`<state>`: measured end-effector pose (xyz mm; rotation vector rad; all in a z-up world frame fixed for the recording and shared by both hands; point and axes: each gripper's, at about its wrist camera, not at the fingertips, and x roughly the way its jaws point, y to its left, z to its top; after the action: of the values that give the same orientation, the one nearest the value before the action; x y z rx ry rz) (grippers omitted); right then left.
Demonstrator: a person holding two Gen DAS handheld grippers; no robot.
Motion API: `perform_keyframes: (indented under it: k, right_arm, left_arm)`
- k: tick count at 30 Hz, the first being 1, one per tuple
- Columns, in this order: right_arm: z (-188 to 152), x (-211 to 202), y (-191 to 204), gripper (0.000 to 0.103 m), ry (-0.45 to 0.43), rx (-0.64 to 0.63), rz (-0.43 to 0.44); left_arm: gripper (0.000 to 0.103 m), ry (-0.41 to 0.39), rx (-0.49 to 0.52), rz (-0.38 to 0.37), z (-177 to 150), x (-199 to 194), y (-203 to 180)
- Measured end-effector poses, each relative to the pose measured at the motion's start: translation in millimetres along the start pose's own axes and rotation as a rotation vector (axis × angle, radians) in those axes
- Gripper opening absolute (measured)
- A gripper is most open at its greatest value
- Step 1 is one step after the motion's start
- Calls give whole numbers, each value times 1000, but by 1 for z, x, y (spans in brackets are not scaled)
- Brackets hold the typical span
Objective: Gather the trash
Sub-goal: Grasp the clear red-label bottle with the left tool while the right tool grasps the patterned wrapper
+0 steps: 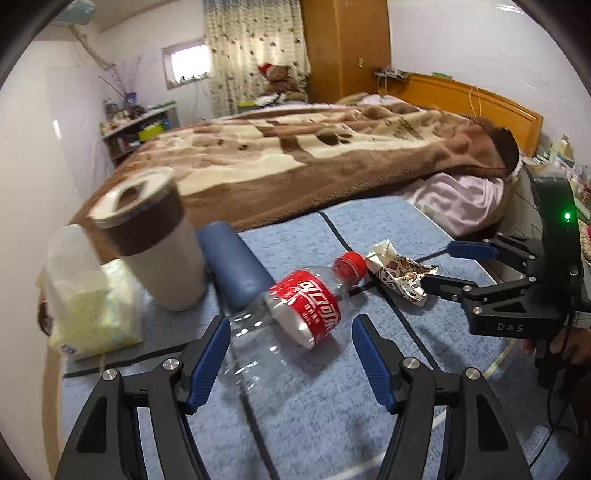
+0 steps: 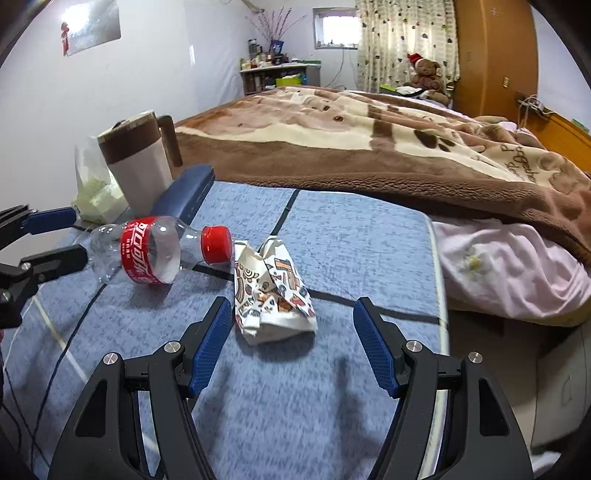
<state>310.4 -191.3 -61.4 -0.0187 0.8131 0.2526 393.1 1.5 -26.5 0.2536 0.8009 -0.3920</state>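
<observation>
Bedroom, white walls (image 2: 155,74). Wooden bed, orange headboard (image 1: 472,99), covered by brown-and-cream blanket (image 1: 295,158); pink sheet (image 2: 509,266) showing beneath at near corner. Small window (image 2: 337,32), daylight entering. Patterned curtain (image 1: 255,48) beside tall orange wardrobe (image 1: 345,48). Teddy bear in red hat (image 2: 426,72) below curtain. Cluttered shelf unit (image 2: 273,75) along far wall. Foreground: blue mottled mat, dark seams (image 2: 354,236).

Bottle (image 1: 295,314): clear glossy plastic, red cap.
Wrapper (image 2: 271,291): crumpled printed paper.
Mat (image 2: 351,240): blue matt cloth.
Blanket (image 2: 369,136): brown fuzzy fleece.
Headboard (image 1: 480,107): smooth wood.
</observation>
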Motion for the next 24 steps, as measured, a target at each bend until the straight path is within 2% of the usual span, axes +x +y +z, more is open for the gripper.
perform_keyframes:
  k: [3, 5, 8, 14, 16, 24]
  right_arm:
    - [4, 6, 5, 70, 15, -21, 12]
    - [6, 11, 6, 70, 27, -28, 23]
    - [8, 20, 6, 70, 57, -43, 7]
    - [8, 28, 6, 70, 97, -79, -25]
    - [7, 29, 5, 70, 98, -71, -44]
    - [5, 28, 7, 70, 114, -53, -41]
  left_arm:
    - [68, 18, 26, 25, 5, 15, 0]
    - [68, 49, 22, 14, 6, 25, 2]
    - [70, 61, 53, 15, 8, 34, 1]
    - [71, 113, 43, -35, 7, 52, -1]
    - [71, 130, 60, -28, 4, 58, -5]
    - [71, 130, -28, -17, 1, 58, 1]
